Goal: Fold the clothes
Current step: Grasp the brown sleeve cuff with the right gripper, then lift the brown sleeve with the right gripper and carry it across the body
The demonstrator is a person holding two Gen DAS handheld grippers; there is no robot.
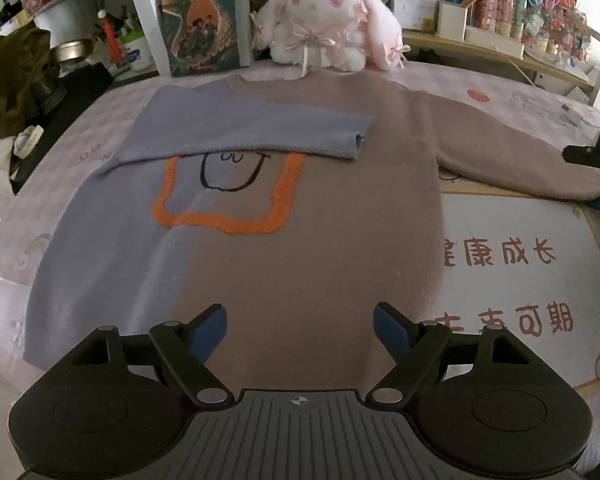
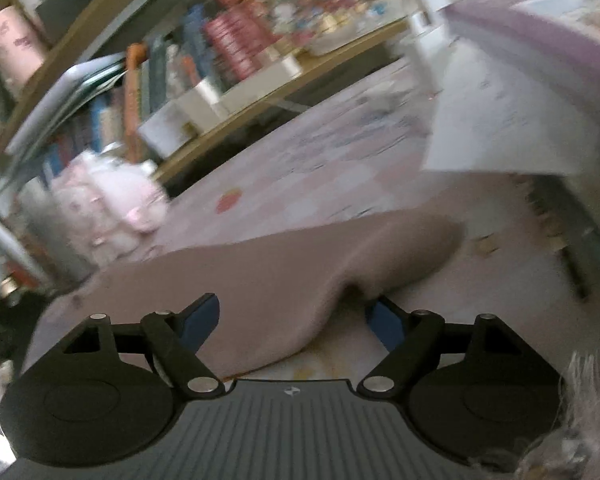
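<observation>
Showing only the left view, a blue sleeve [image 1: 244, 128] lies folded across the sweater [image 1: 300, 240]; both grippers' jaws gape.

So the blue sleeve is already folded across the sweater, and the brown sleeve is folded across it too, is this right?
Not quite. The blue sleeve is folded across the sweater, but the brown sleeve is not folded yet: it lies stretched out to the side on the bed cover. The left wrist view shows this. The right claw is open around that sleeve's end.
</observation>
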